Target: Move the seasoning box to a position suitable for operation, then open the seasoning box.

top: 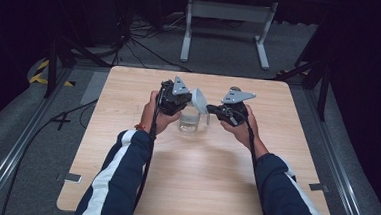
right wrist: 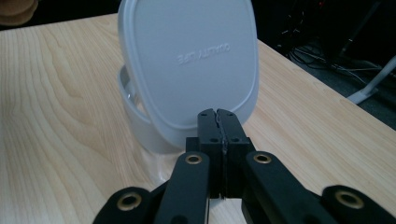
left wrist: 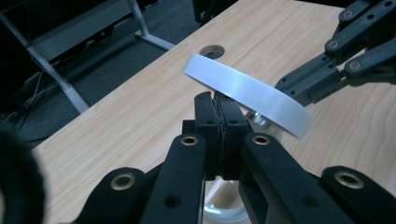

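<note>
A: Right hand-held gripper [right wrist: 218, 116] is clenched on the rim of the white lid [right wrist: 191, 65], holding it tilted up off the clear container [top: 189, 121], mid-desk [top: 124, 173].

B: And the left one?

A: Left hand-held gripper [left wrist: 219, 105] has its jaws pressed together just beside the lid's edge; can't tell if it pinches any plastic. It sits above the container, whose clear rim shows under its jaws.

B: How does the lid handle?

A: Looks like thin moulded plastic: light, slightly flexible, smooth. Likely slippery at the pads, so I'd grip the raised rim, not the flat face.

B: Container?

A: Transparent, probably glass or hard plastic. Stiff, heavier than the lid, could slide on the wood if nudged. I'd take it by the wall near the top and keep the lid clear of its rim.
</note>
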`<action>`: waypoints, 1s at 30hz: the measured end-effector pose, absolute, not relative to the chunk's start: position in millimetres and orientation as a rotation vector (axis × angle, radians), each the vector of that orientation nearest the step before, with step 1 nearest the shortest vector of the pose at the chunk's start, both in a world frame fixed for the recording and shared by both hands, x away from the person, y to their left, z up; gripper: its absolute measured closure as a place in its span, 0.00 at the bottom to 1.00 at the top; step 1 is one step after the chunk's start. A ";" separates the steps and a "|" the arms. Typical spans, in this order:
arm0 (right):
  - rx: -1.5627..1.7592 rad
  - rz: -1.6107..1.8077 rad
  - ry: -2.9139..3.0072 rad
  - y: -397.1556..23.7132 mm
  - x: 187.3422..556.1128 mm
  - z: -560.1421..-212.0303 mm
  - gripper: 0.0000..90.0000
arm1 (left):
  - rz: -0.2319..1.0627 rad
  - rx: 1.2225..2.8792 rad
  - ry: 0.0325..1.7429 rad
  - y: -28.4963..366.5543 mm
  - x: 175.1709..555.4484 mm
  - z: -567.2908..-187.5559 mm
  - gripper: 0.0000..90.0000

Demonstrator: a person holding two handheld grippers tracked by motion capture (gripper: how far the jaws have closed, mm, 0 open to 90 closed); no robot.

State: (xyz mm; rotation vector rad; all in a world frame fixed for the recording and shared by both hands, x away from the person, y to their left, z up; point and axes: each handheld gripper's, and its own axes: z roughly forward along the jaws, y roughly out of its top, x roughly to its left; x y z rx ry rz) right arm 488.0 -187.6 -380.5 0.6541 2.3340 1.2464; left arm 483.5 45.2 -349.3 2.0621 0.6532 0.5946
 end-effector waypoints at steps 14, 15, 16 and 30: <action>0.693 1.216 2.328 -229.6 473.3 -377.9 1.00 | 0.612 2.106 0.584 29.2 477.2 -335.7 0.96; 0.695 1.216 2.328 -231.3 472.6 -377.6 1.00 | 0.618 2.108 0.583 32.6 474.8 -335.2 0.96; 0.691 1.214 2.325 -233.6 471.7 -377.2 1.00 | 0.620 2.107 0.578 35.4 473.4 -335.1 0.95; 0.652 1.171 2.354 -249.3 450.1 -372.4 0.99 | 0.683 2.155 0.627 114.8 423.2 -360.4 0.85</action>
